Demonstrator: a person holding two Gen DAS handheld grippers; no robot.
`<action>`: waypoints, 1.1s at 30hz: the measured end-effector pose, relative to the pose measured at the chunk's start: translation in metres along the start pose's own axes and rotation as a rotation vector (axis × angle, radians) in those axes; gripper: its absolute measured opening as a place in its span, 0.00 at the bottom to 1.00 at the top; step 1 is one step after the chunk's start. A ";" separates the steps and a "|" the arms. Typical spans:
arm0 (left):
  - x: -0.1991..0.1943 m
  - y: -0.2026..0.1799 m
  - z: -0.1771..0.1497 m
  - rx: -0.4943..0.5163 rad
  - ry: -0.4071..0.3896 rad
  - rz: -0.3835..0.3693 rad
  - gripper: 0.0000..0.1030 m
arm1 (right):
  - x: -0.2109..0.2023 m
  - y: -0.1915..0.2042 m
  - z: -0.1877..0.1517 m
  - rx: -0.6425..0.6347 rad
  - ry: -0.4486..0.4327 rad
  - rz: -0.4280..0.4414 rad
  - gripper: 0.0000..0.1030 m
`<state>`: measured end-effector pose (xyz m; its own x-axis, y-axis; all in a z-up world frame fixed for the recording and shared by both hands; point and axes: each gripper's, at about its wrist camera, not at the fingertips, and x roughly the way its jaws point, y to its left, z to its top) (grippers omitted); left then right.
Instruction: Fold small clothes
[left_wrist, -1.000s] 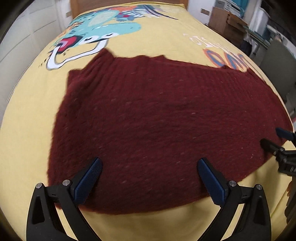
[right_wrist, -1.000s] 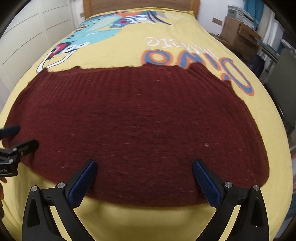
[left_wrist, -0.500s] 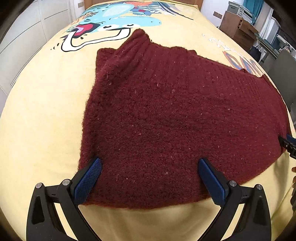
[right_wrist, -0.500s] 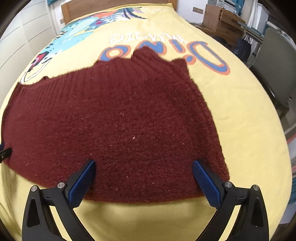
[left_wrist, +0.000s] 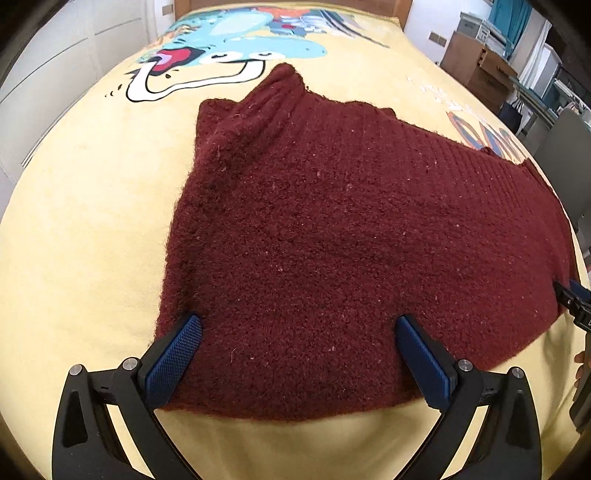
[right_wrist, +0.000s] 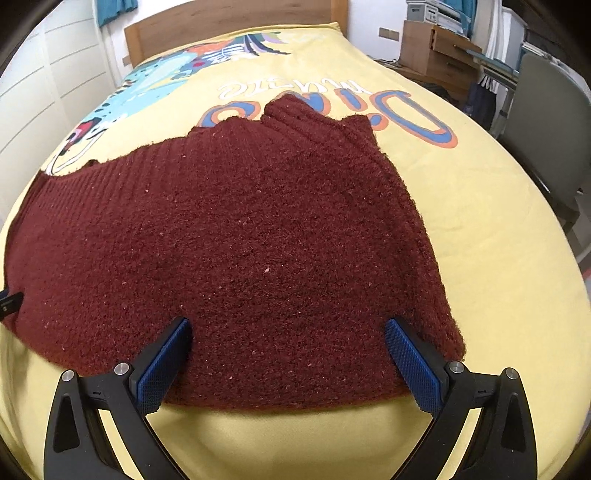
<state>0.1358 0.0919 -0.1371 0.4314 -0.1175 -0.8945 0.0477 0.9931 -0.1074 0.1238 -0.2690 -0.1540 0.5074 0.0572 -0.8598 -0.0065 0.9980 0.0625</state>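
Left hand-held gripper (left_wrist: 298, 334) sits low, jaws spread wide, blue pads (left_wrist: 173, 360) facing each other. Right hand-held gripper (right_wrist: 286, 334) matches it, fingers gaping, level and side by side. A fingertip (left_wrist: 579, 357) peeks in at the left view's right edge.

You face a bed (right_wrist: 480, 206) under a yellow cover printed with a cartoon dinosaur (left_wrist: 221, 48) and blue-and-orange lettering (right_wrist: 332, 107). A wooden headboard (right_wrist: 229, 26) stands against the white far wall (right_wrist: 373, 22). On your left run white panelled doors (right_wrist: 40, 85). On your right stand cardboard boxes (right_wrist: 436, 51), a grey chair (right_wrist: 546, 129) and teal fabric (left_wrist: 521, 18). Lighting is even.
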 end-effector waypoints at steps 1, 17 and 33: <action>-0.002 0.000 0.003 -0.006 0.019 -0.002 0.99 | -0.003 0.001 0.004 -0.004 0.021 -0.008 1.00; -0.033 0.050 0.022 -0.135 0.079 -0.027 0.99 | -0.057 0.042 -0.010 -0.087 0.091 -0.015 1.00; 0.018 0.070 0.010 -0.263 0.181 -0.179 0.99 | -0.029 0.043 -0.055 -0.079 0.201 -0.037 1.00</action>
<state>0.1562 0.1594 -0.1566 0.2693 -0.3117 -0.9112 -0.1351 0.9246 -0.3562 0.0617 -0.2266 -0.1538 0.3269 0.0170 -0.9449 -0.0629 0.9980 -0.0038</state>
